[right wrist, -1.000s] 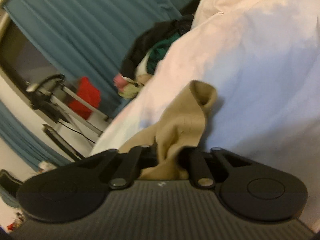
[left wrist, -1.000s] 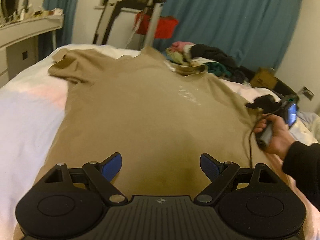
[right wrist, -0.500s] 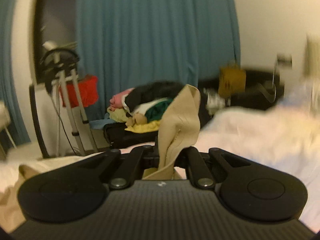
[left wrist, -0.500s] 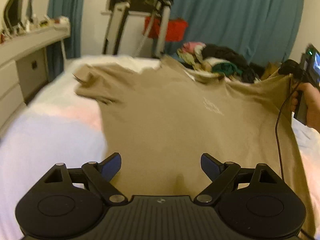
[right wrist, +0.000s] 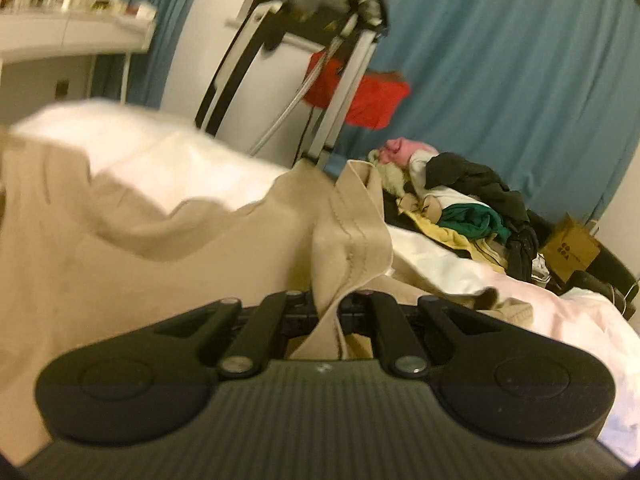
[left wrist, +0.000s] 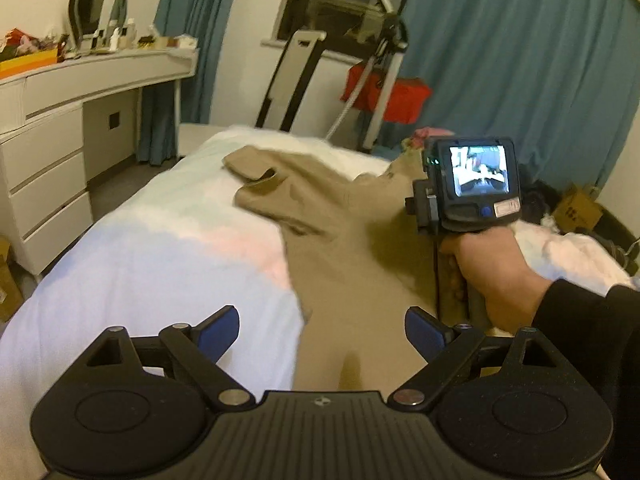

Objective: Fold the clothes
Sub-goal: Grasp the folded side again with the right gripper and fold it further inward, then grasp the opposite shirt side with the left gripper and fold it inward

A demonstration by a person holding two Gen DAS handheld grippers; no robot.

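Sleeve fold on the tan shirt, right side going over.

Nearest us, our left gripper hangs spread wide and empty over the shirt's lower hem at the bed's near edge. Beyond it, our right gripper is clamped tight on a bunched sleeve edge, lifted above the shirt's middle. Farther off, the other sleeve lies flat toward the bed's far left corner. Next, we judge, the right side needs laying down square, then letting go.

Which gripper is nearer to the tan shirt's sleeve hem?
Right. The right gripper is shut on the sleeve hem of the tan shirt; the left gripper hangs open near the shirt's bottom edge, holding nothing.
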